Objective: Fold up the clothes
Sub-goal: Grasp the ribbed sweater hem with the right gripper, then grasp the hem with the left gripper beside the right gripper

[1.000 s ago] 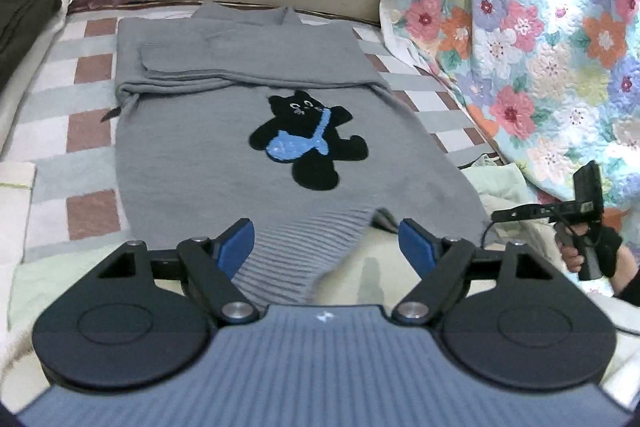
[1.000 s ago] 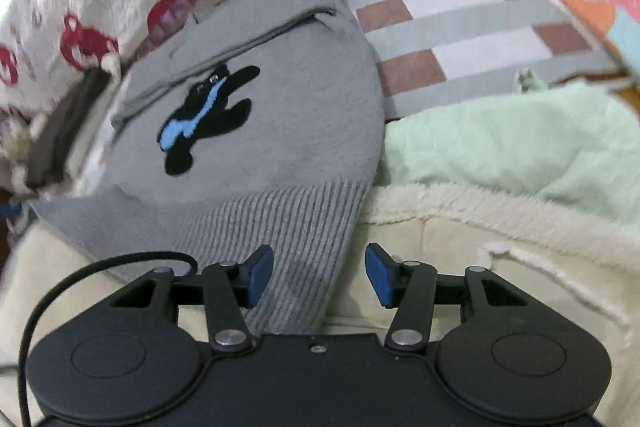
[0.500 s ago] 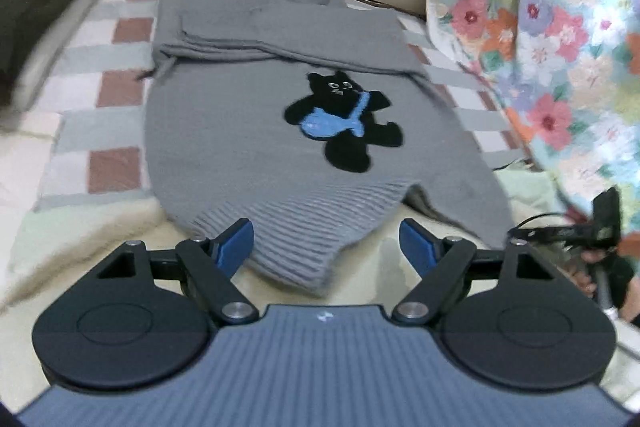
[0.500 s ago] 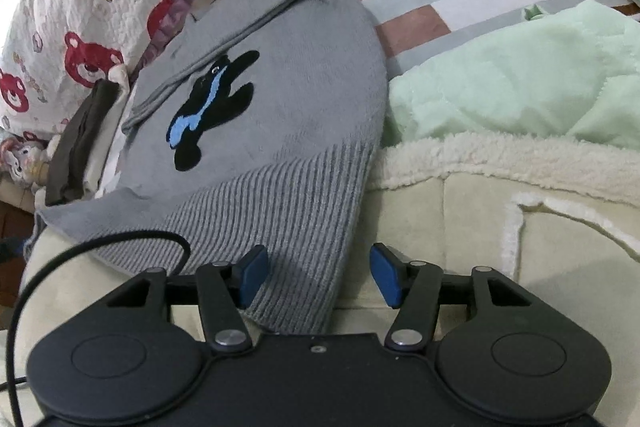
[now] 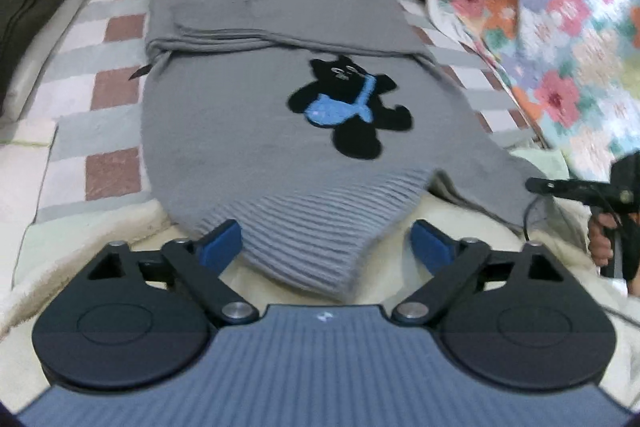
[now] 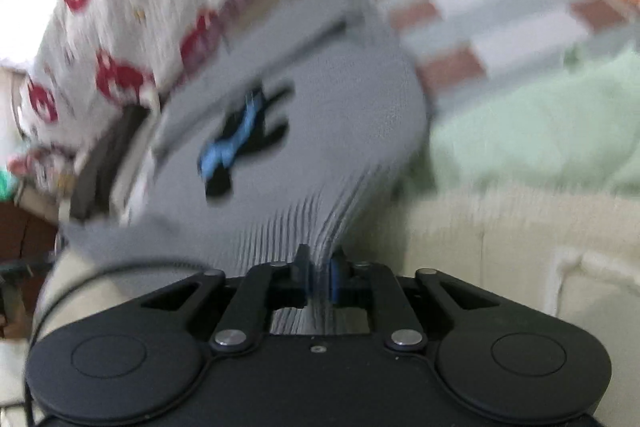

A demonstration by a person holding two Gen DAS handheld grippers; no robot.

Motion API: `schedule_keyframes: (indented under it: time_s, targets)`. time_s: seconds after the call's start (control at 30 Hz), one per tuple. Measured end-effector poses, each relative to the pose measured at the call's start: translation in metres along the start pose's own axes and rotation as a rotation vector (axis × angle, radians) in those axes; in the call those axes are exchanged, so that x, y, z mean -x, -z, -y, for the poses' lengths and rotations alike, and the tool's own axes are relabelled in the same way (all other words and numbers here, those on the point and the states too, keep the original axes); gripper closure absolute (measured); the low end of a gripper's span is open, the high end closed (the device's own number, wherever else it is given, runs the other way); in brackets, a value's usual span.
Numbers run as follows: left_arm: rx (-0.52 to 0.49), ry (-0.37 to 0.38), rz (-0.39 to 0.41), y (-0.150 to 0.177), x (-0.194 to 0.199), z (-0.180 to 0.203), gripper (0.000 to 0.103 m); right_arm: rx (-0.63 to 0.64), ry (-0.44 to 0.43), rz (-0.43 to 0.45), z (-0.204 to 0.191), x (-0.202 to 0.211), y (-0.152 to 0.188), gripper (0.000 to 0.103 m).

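A grey sweater (image 5: 248,131) with a black bear patch (image 5: 352,111) lies flat on the bed, sleeves folded across its top. My left gripper (image 5: 326,247) is open, its blue pads astride the ribbed hem (image 5: 316,227), not closed on it. My right gripper (image 6: 318,271) is shut on the ribbed hem (image 6: 304,223) at the sweater's right corner and lifts it; the sweater (image 6: 320,99) is blurred in that view. The right gripper also shows at the right edge of the left wrist view (image 5: 576,187).
A checked blanket (image 5: 116,99) lies under the sweater. A cream fleece (image 5: 460,219) covers the near bed, a pale green fleece (image 6: 540,131) to the right. A floral quilt (image 5: 560,7) stands right, a bear-print quilt (image 6: 120,7) behind, a dark garment (image 5: 36,7) far left.
My right gripper has closed on the sweater's ribbed hem and is pulling it up. My left gripper has moved closer to the hem and stays open.
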State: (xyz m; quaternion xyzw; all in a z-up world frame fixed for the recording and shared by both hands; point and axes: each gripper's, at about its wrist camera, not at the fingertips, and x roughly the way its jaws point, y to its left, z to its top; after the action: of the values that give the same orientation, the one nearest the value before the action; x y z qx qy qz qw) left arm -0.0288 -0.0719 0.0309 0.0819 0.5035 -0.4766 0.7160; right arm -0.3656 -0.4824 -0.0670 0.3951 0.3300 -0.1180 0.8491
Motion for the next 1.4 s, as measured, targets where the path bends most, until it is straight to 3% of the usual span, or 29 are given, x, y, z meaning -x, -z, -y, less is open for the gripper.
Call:
schedule_keyframes:
  time_s: [0.1,0.3,0.33,0.4,0.53,0.63,0.73,0.8,0.83,0.9,0.93,0.97,1.1,1.27,1.3,1.33,1.4]
  targets:
    - [0.072,0.004,-0.016,-0.002,-0.007,-0.011,0.008,0.039,-0.018,0.037,-0.011,-0.001,-0.012,0.092]
    - [0.083,-0.035,0.008,0.006,-0.01,-0.005,0.009,0.126,-0.049,0.088,-0.033,-0.004,-0.034,0.092]
    - [0.074,-0.032,0.018,0.005,-0.009,-0.005,0.011,0.138,-0.053,0.099,-0.036,-0.004,-0.038,0.092]
    - [0.025,0.0,0.022,0.002,-0.009,-0.001,0.038,0.158,-0.051,0.125,-0.039,-0.003,-0.05,0.092]
    - [-0.031,-0.004,0.021,-0.003,-0.009,0.007,0.042,0.171,-0.036,0.127,-0.044,-0.007,-0.054,0.092]
    - [-0.013,0.001,0.036,-0.003,-0.009,0.004,0.043,0.179,-0.025,0.127,-0.047,-0.01,-0.057,0.092]
    - [0.039,-0.008,0.05,-0.005,-0.015,-0.01,0.04,0.133,-0.034,0.111,-0.041,-0.01,-0.048,0.09]
    - [0.038,0.005,0.03,-0.007,-0.022,-0.019,0.046,0.079,-0.059,0.095,-0.033,-0.008,-0.044,0.088]
    - [0.024,0.007,0.02,-0.007,-0.026,-0.018,0.05,0.047,-0.071,0.084,-0.028,-0.007,-0.042,0.087]
    - [-0.029,-0.013,0.016,-0.008,-0.031,-0.01,0.063,-0.083,-0.111,0.049,-0.012,-0.008,-0.037,0.076]
    - [-0.061,-0.03,0.022,-0.008,-0.031,-0.004,0.066,-0.154,-0.126,0.036,-0.004,-0.009,-0.034,0.065]
    - [-0.093,-0.048,0.029,-0.008,-0.032,0.003,0.069,-0.225,-0.142,0.02,0.003,-0.011,-0.028,0.062]
    - [-0.196,-0.129,0.065,-0.005,-0.033,0.019,0.07,-0.318,-0.146,-0.043,0.011,-0.017,-0.005,0.054]
    - [-0.243,-0.16,0.097,-0.001,-0.029,0.022,0.07,-0.291,-0.154,-0.083,0.002,-0.014,0.013,0.058]
    - [-0.243,-0.164,0.099,-0.001,-0.029,0.022,0.07,-0.27,-0.146,-0.068,0.0,-0.011,0.012,0.063]
    - [-0.246,-0.172,0.104,-0.001,-0.028,0.022,0.07,-0.246,-0.133,-0.049,-0.003,-0.008,0.011,0.082]
    - [-0.272,-0.21,0.116,0.0,-0.028,0.025,0.084,-0.179,-0.094,0.006,-0.013,0.0,0.007,0.088]
